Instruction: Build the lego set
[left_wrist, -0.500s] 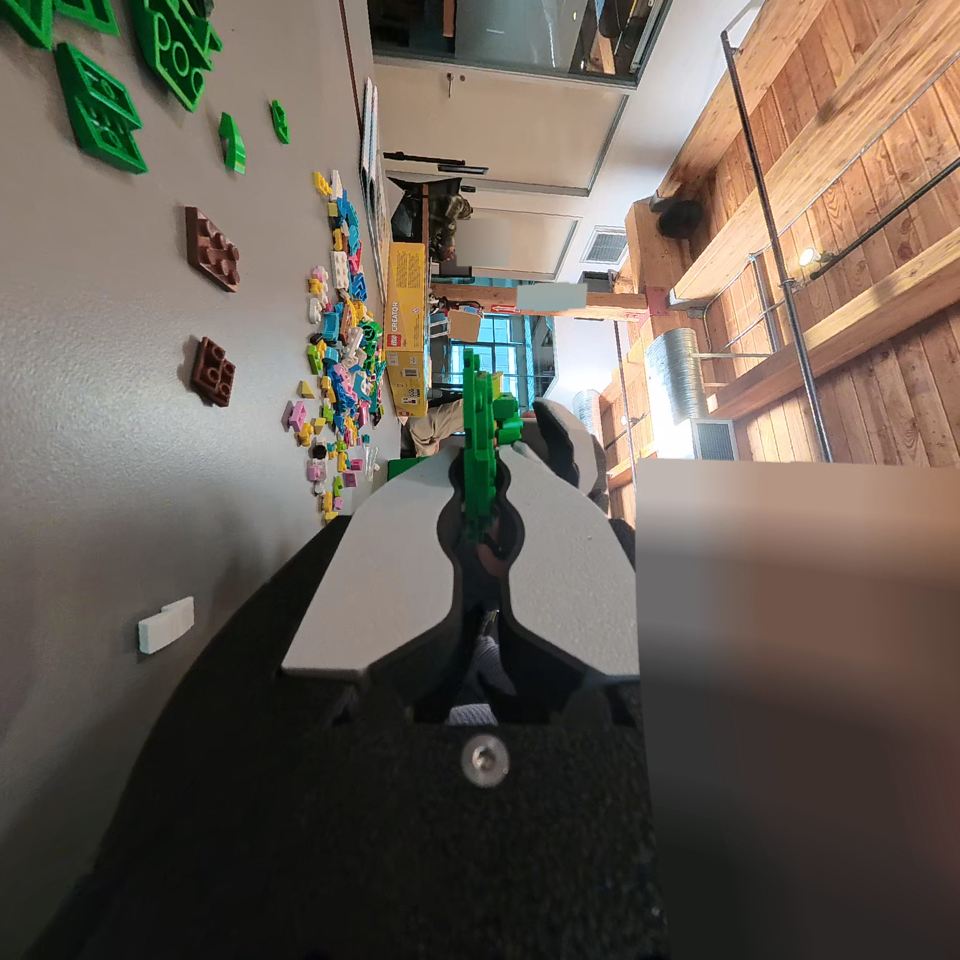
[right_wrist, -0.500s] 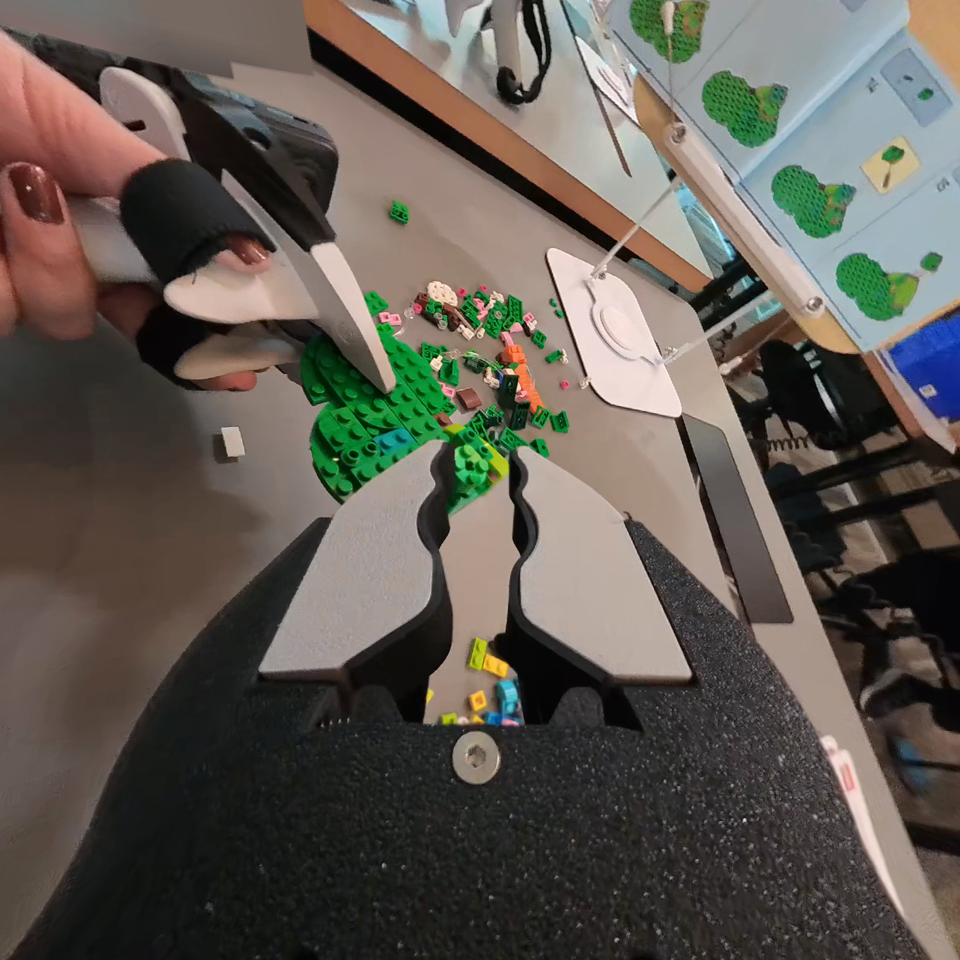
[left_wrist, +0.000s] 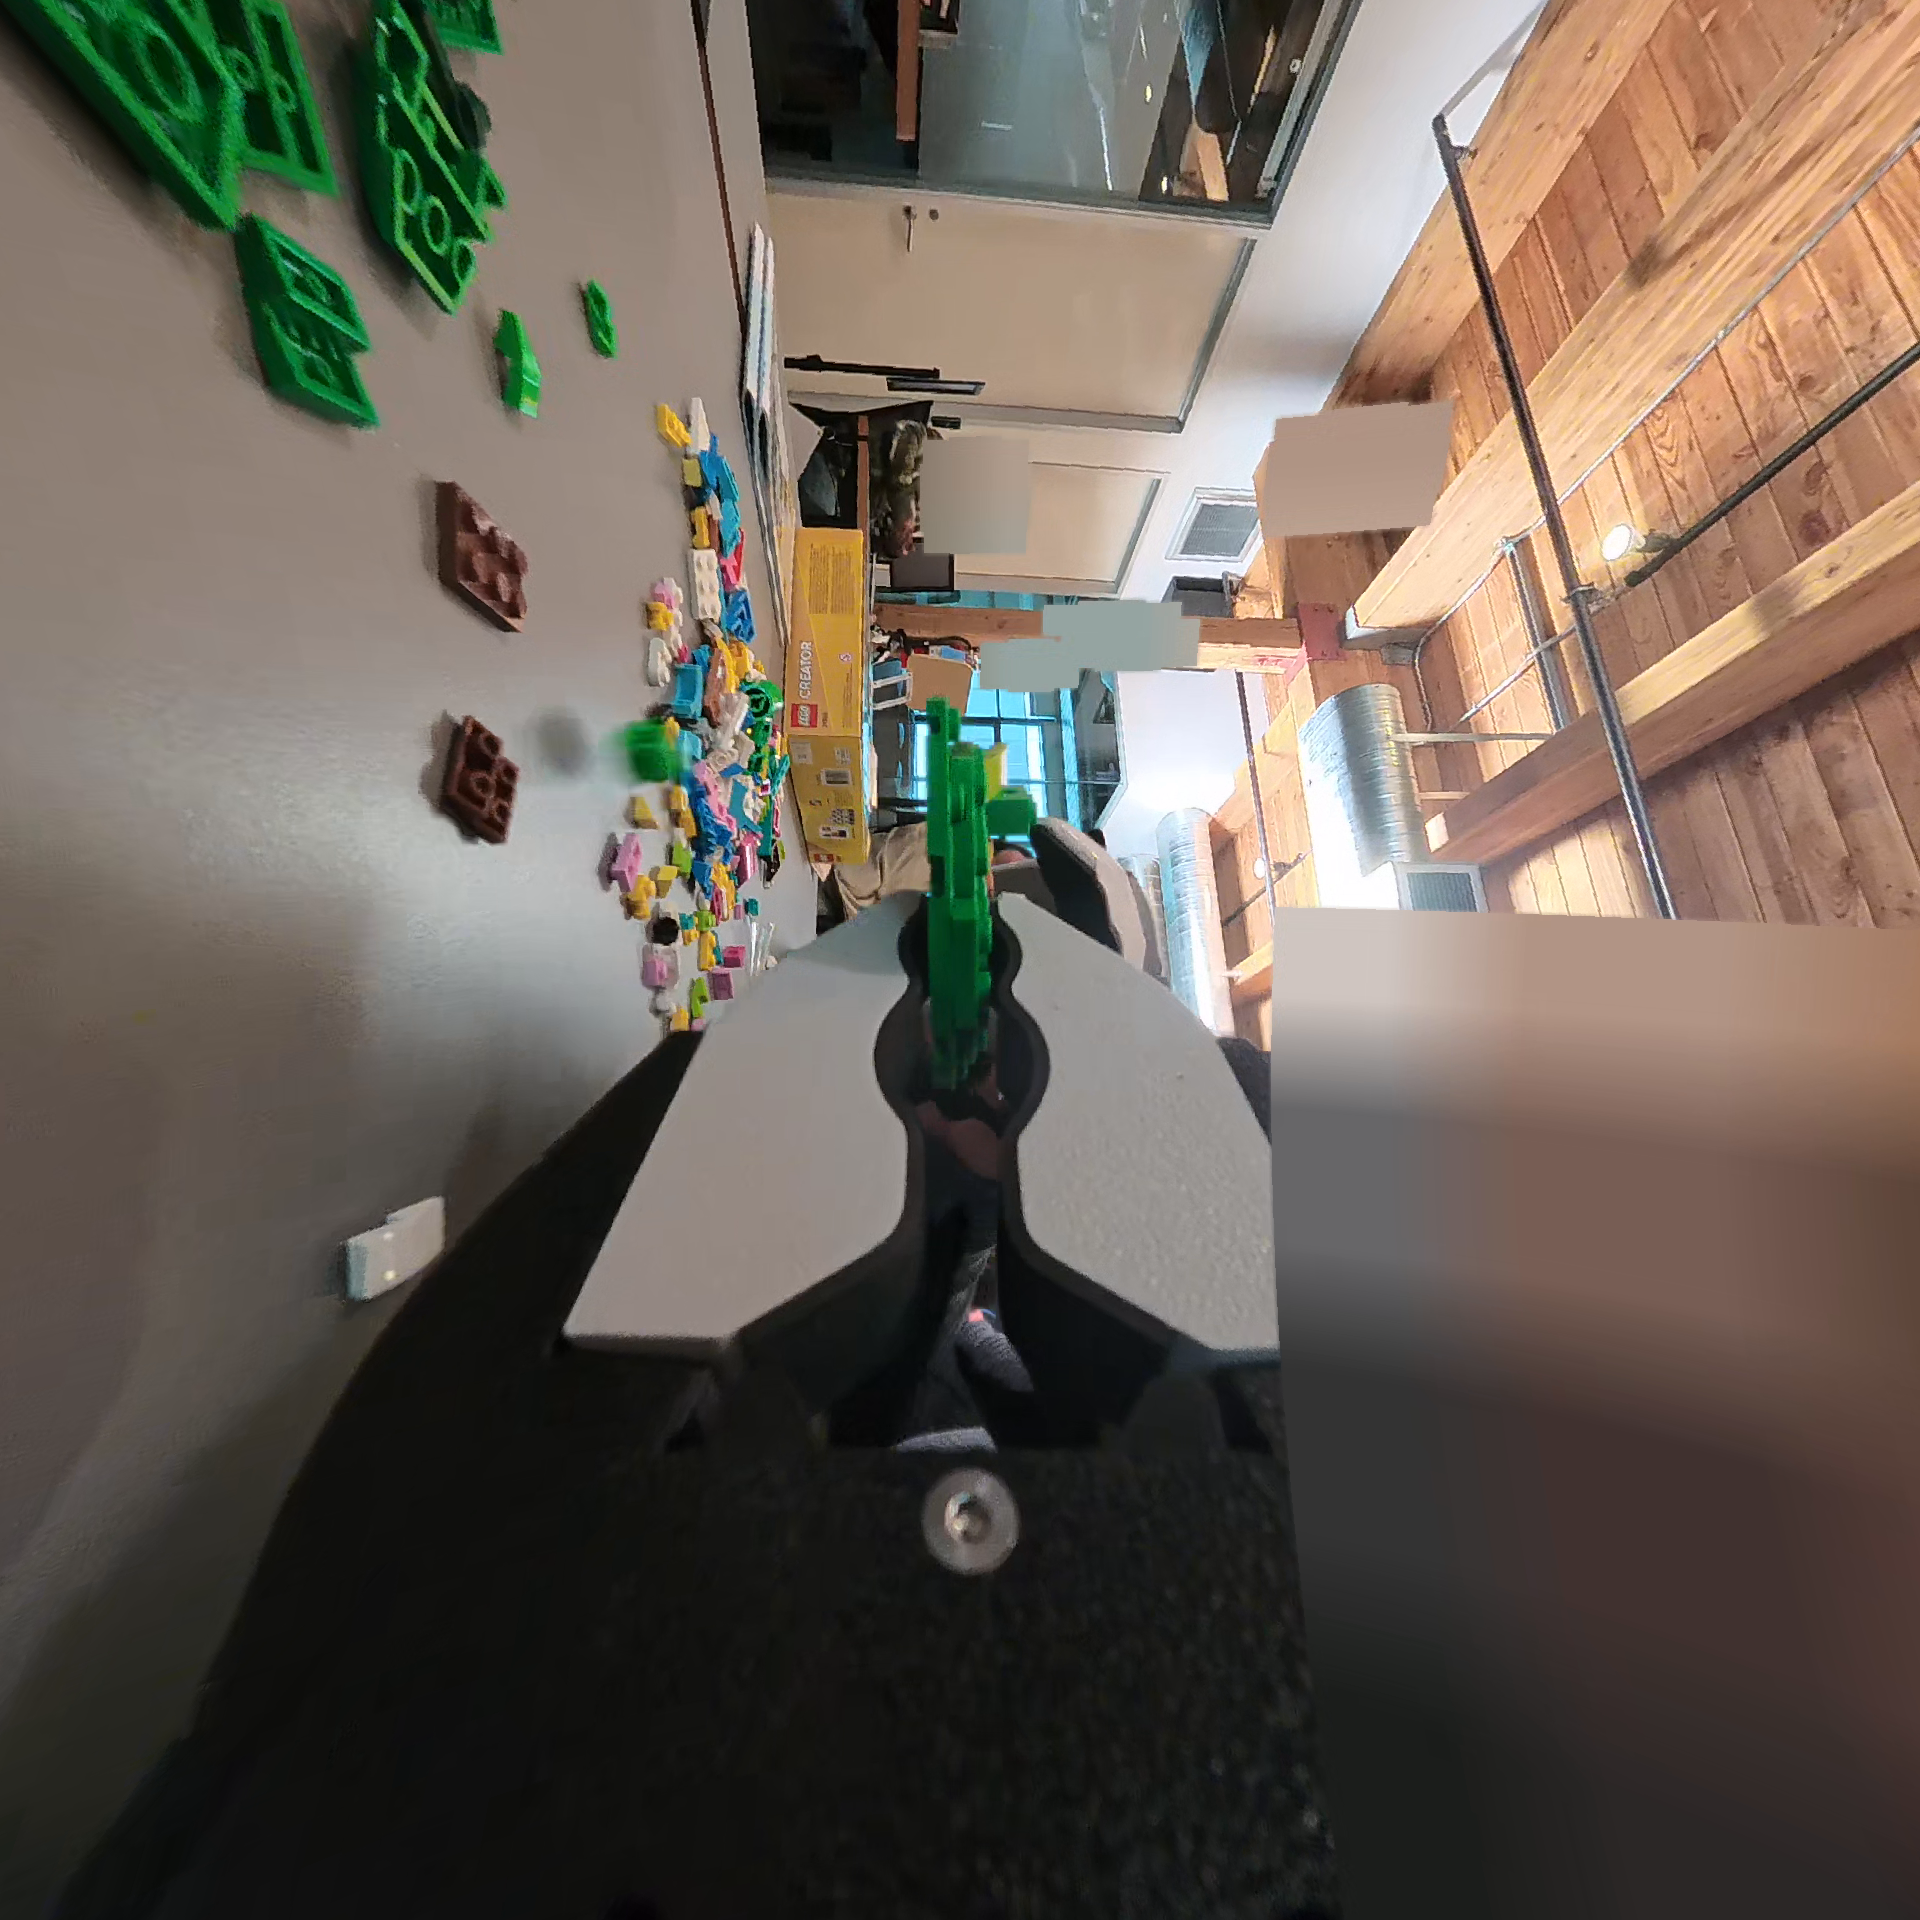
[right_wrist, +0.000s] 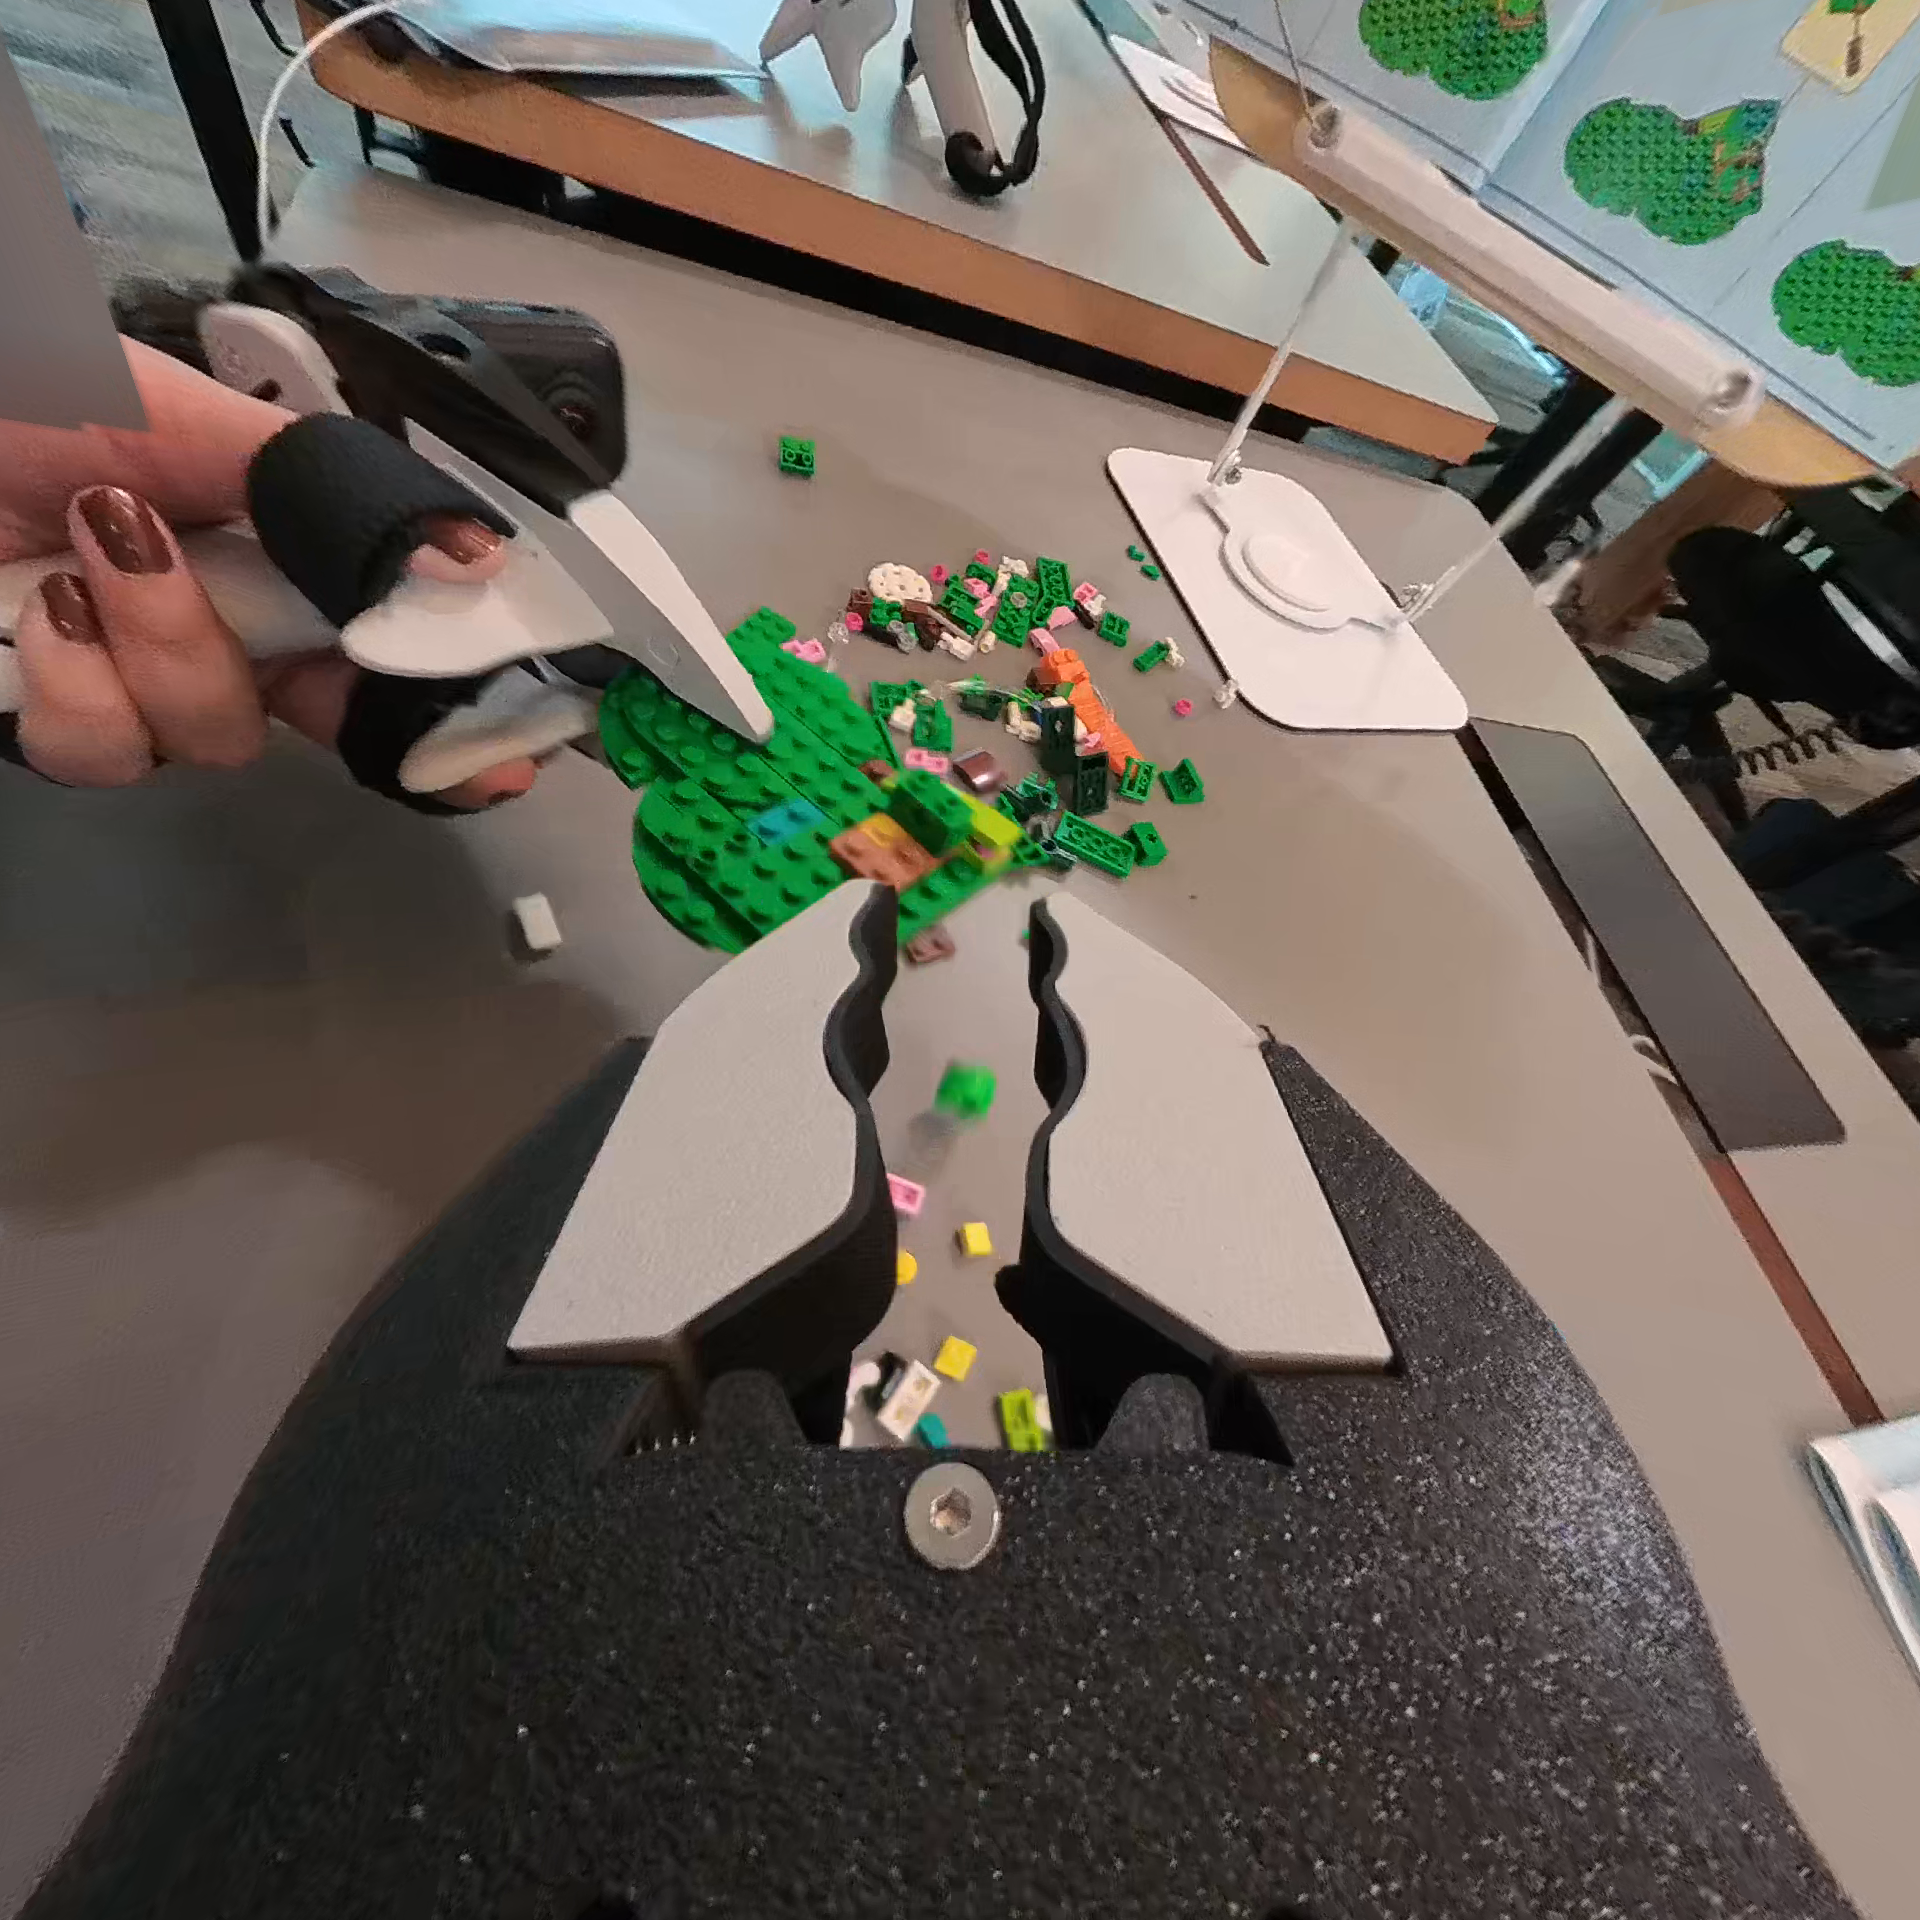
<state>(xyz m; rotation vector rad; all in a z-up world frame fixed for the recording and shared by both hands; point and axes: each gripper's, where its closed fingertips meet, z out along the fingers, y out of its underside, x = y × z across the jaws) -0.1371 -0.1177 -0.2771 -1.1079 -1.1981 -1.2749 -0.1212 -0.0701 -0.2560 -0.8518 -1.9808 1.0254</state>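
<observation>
My left tongs (left_wrist: 961, 940) clamp the flat green studded lego baseplate (right_wrist: 748, 800) edge-on, small bricks stacked near my gaping, empty right tongs (right_wrist: 961, 914); blurred lime brick (right_wrist: 964, 1091) between them.

A small green brick (right_wrist: 964, 1091) at mid-frame is motion-blurred; the instruction sheet (right_wrist: 1704, 156) at upper right is cut by the frame edge.

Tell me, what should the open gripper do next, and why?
Probably lower the right gripper and close it on the small bright green brick. That brick shows blurred and loose between its open fingers, gripped by nothing, while the left gripper is shut on the green plate assembly, where it likely belongs.
</observation>
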